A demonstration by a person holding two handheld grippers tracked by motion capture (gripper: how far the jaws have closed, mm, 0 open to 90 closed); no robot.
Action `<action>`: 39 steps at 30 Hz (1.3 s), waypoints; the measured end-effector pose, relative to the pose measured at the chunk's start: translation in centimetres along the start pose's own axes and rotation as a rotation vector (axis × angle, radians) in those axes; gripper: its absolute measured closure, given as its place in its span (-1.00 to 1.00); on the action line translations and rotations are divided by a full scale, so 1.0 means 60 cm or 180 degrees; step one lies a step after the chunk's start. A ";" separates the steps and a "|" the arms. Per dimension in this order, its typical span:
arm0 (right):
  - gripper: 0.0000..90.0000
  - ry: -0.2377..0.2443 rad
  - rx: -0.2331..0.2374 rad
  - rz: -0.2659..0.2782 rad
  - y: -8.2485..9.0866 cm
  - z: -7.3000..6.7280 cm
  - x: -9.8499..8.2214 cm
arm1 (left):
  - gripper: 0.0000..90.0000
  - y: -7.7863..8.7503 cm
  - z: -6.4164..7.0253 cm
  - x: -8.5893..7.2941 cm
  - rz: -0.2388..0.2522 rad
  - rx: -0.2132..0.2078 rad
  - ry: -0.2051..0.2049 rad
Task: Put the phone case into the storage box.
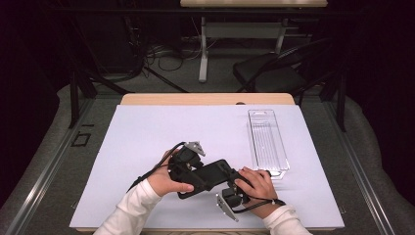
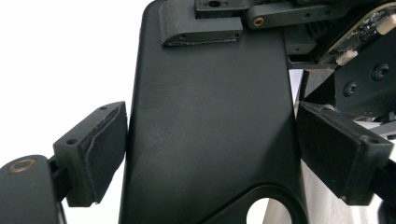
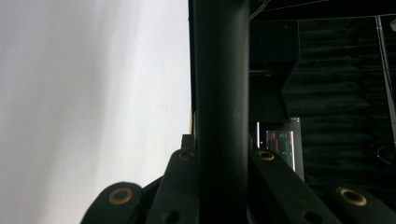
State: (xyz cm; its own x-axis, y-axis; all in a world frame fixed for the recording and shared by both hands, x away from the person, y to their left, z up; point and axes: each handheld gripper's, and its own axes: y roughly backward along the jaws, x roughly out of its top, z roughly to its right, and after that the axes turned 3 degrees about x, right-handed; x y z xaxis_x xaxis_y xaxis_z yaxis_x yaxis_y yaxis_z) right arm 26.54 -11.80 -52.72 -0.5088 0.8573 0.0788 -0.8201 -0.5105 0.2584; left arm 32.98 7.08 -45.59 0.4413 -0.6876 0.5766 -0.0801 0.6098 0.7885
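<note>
Near the front edge of the counter: a flat black plate [image 1: 211, 174] is held between the two grippers, above the white sheet [image 1: 147, 132].
Plate and right jaws: the right gripper [image 1: 234, 182] is clamped on one end of the plate; in the right gripper view the plate [image 3: 220, 93] runs edge-on up the middle, with the jaws tight on either side of it.
Plate and left jaws: the left gripper [image 1: 188, 169] stands wide around the other end; in the left gripper view the plate [image 2: 210, 126] sits broadside between the two pads, the left pad [image 2: 100, 149] at or just off its edge, the right pad [image 2: 336, 149] close beside the other edge. Whether the pads press on it I cannot tell.
Hands: the left hand [image 1: 166, 181] and right hand [image 1: 259, 186] each grip their tool, white sleeves coming in from the bottom.
Hidden or unclear: the plate's full outline is covered by hands and grippers in the high view; its lower end is cut off in the left gripper view, where a round hole [image 2: 266, 212] shows partly.
Plate's look: matt black, smooth, slightly scuffed, thin, rounded corners, tapering sides.
Elsewhere: a clear plastic tray [image 1: 266, 142] lies to the right, apart from the plate.
</note>
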 end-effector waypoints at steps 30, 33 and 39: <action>0.93 -0.0094 0.0016 -0.0171 0.003 0.003 -0.023 | -0.78 0.060 -0.025 -0.016 0.0268 0.0115 0.0137; 0.93 -0.0145 0.0008 -0.0175 0.004 0.002 -0.025 | -0.77 0.068 -0.033 -0.020 0.0302 0.0117 0.0176; 0.93 -0.0156 0.0006 -0.0189 0.006 0.004 -0.029 | -0.75 0.078 -0.050 -0.029 0.0319 0.0230 0.0270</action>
State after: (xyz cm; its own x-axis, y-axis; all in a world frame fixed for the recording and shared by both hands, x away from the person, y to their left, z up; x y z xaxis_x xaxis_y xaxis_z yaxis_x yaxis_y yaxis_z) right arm 27.20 -13.45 -52.51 -0.4458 0.8883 0.1104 -0.8479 -0.4586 0.2659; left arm 34.48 12.30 -43.57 0.5016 -0.5870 0.6354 -0.1904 0.6416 0.7430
